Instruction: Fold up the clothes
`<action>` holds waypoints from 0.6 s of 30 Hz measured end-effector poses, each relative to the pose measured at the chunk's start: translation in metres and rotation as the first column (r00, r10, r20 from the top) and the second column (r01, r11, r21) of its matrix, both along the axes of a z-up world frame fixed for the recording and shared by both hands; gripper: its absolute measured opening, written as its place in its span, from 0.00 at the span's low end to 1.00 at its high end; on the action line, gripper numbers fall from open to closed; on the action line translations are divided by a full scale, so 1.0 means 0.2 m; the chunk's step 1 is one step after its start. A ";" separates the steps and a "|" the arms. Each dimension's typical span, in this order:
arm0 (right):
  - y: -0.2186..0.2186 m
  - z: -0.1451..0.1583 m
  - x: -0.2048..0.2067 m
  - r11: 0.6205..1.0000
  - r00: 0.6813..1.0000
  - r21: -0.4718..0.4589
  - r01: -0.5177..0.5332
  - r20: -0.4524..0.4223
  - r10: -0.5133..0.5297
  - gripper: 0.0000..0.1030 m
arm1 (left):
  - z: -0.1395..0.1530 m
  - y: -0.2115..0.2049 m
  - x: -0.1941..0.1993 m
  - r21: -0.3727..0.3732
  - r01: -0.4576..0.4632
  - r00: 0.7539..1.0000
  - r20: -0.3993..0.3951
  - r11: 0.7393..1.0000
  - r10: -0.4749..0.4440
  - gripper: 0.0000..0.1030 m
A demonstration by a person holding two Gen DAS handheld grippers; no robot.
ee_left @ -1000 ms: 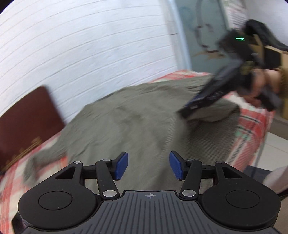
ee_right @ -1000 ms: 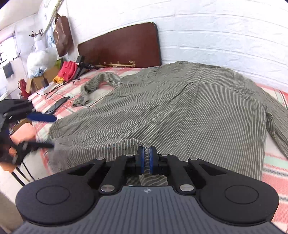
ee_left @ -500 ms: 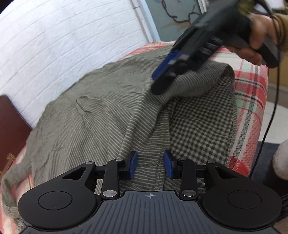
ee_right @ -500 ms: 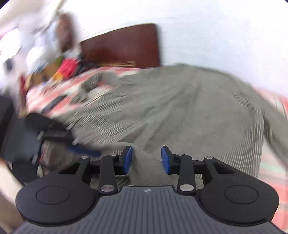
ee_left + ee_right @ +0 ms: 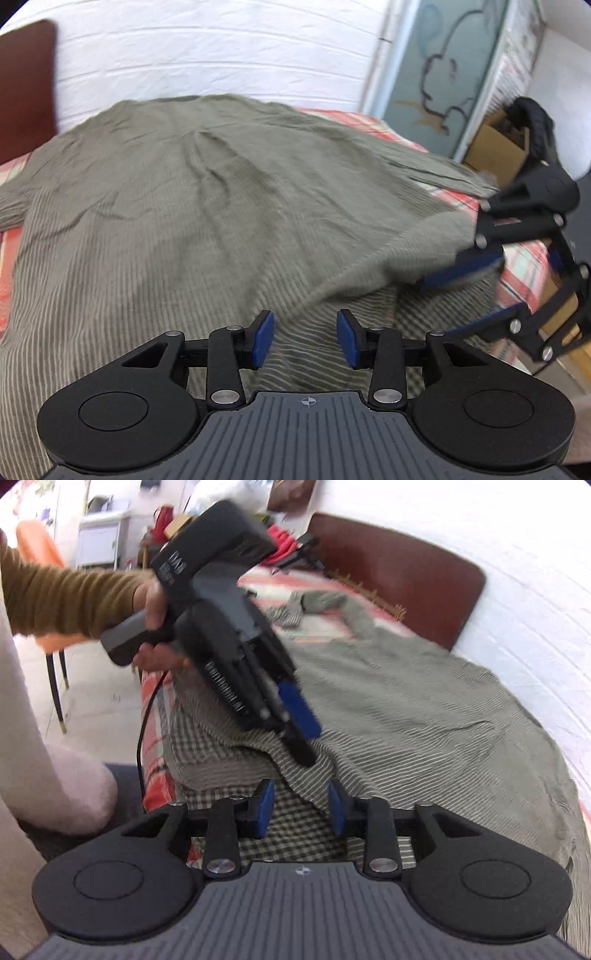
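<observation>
A grey-green striped shirt (image 5: pixel 207 206) lies spread over the bed, its near hem turned back to show a checked underside (image 5: pixel 295 834). My left gripper (image 5: pixel 306 338) hovers over that hem. Its jaws are opening, with cloth lying below the gap and neither pad pressing on it. In the right wrist view the left gripper (image 5: pixel 308 749) sits in a hand with a mustard sleeve (image 5: pixel 62 598). My right gripper (image 5: pixel 300 808) stands astride the hem's edge. Its jaws are closing and stay apart from the cloth. From the left wrist view the right gripper (image 5: pixel 443 306) is at the shirt's right corner.
A red plaid sheet (image 5: pixel 517 262) covers the bed. A dark brown headboard (image 5: pixel 399 576) and white brick wall (image 5: pixel 221 55) lie beyond it. A cardboard box (image 5: pixel 495 147) stands at the right. An orange chair (image 5: pixel 37 554) and a pink-clad leg (image 5: pixel 55 775) are by the bed's edge.
The right gripper, shut on the hem a second ago, has let go and rolled. The left gripper swung in over the same hem, and its jaws have narrowed a little.
</observation>
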State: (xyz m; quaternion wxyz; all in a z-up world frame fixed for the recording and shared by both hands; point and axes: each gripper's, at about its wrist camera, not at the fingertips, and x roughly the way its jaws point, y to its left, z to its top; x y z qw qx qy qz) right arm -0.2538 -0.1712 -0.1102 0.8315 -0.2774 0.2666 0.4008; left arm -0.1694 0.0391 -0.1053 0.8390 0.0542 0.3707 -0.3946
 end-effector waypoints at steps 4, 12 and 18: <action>0.04 -0.04 0.04 0.998 1.000 -0.052 -0.020 0.004 0.020 0.30 | -0.01 0.00 0.01 0.001 -0.002 1.000 0.006 1.000 0.002 0.53; 0.09 -0.11 0.05 0.983 0.997 -0.171 -0.067 0.036 0.074 0.28 | -0.05 -0.01 0.08 0.003 -0.010 1.000 -0.009 1.000 0.010 0.54; 0.10 -0.12 0.04 0.984 0.997 -0.177 -0.031 0.060 0.042 0.07 | 0.00 0.03 0.05 -0.007 -0.037 0.999 0.012 0.999 0.037 0.54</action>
